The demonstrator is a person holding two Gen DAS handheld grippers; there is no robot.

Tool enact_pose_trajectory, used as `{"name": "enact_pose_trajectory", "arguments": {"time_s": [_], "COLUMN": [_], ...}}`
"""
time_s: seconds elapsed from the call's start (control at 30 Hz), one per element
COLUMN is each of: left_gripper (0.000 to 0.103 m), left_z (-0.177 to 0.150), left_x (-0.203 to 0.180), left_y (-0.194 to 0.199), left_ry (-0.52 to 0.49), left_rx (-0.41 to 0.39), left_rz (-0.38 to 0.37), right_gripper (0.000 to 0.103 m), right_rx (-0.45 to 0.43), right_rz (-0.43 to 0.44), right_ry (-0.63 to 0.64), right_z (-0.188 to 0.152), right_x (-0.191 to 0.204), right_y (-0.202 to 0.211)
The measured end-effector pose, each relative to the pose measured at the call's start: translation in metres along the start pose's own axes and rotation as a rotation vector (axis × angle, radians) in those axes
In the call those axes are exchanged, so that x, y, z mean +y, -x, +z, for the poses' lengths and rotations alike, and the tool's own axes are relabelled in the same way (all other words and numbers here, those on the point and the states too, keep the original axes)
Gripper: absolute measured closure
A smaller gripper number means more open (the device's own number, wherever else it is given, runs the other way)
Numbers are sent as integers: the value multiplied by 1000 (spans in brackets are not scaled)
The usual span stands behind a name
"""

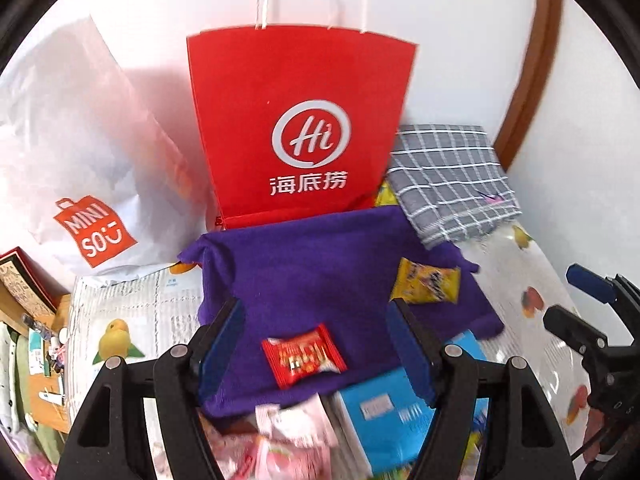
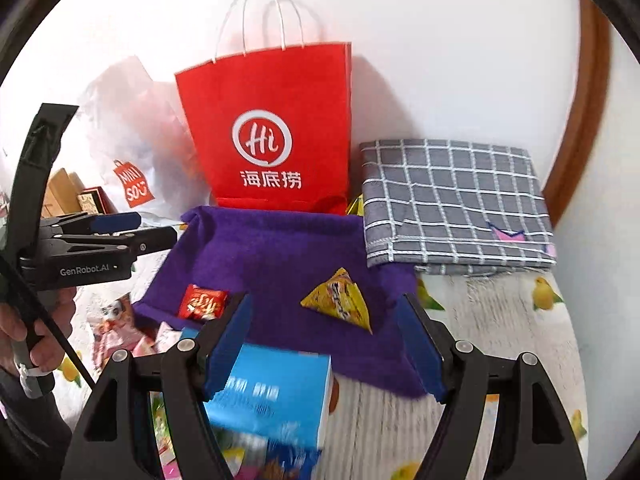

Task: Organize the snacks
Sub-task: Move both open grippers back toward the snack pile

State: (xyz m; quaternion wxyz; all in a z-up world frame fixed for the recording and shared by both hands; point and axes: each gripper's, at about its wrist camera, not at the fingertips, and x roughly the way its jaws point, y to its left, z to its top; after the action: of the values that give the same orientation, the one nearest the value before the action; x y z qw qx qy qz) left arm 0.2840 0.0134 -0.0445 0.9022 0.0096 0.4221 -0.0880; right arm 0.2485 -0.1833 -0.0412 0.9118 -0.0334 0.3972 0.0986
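Between the blue pads of the left gripper [image 1: 316, 344], w/ jaws spread and nothing clamped, lies a red snack packet [image 1: 304, 354] flat on the purple cloth [image 1: 304, 264]; the pads stand clear of it both sides. Ahead and to the right of that gripper sits a yellow snack packet [image 1: 426, 286], also on the cloth. Right gripper [image 2: 324, 344] is likewise agape and empty, the yellow packet just ahead between its finger lines. A blue box [image 2: 276, 396] lies under its left finger, pink wrappers [image 1: 288, 432] nearer the camera.

Risks, as I judge: thin foil packets are slippery, so a pinch on an edge could flick one off the cloth; closing low could snag the cloth and drag both snacks. The box crowds the near side, so a finger may catch it.

Red packet's long axis runs roughly across the left gripper's jaws, tilted slightly, crimped ends left/right. Yellow one looks triangular from the right wrist, apex pointing away, twd the red paper bag [image 2: 272, 136].
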Motion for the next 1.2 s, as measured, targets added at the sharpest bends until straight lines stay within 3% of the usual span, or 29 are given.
{"name": "enact_pose_trajectory", "arguments": {"time_s": [0.13,0.37,0.63,0.93,1.03,1.2], "left_gripper": [32,32,32,32,32,32], "left_z": [-18,-63,-109,-145,-153,-164], "left_x": [-3,10,37,61,65,75], "left_y": [29,57,79,95,100,103], "left_ry": [-20,13,78,127,132,148], "left_rx": [-23,-5,31,48,45,52], "left_rz": [-12,-14,-8,53,62,52], "right_gripper": [29,29,29,29,29,23], "right_rx": [-18,30,64,130,138,138], "right_rz": [11,53,29,76,132,119], "right_ry": [-44,-122,-127,-173,-148,-44], "right_z": [-17,-56,-98,-136,-144,-155], "right_x": [6,16,31,35,47,76], "right_y": [28,42,48,37,34,27]}}
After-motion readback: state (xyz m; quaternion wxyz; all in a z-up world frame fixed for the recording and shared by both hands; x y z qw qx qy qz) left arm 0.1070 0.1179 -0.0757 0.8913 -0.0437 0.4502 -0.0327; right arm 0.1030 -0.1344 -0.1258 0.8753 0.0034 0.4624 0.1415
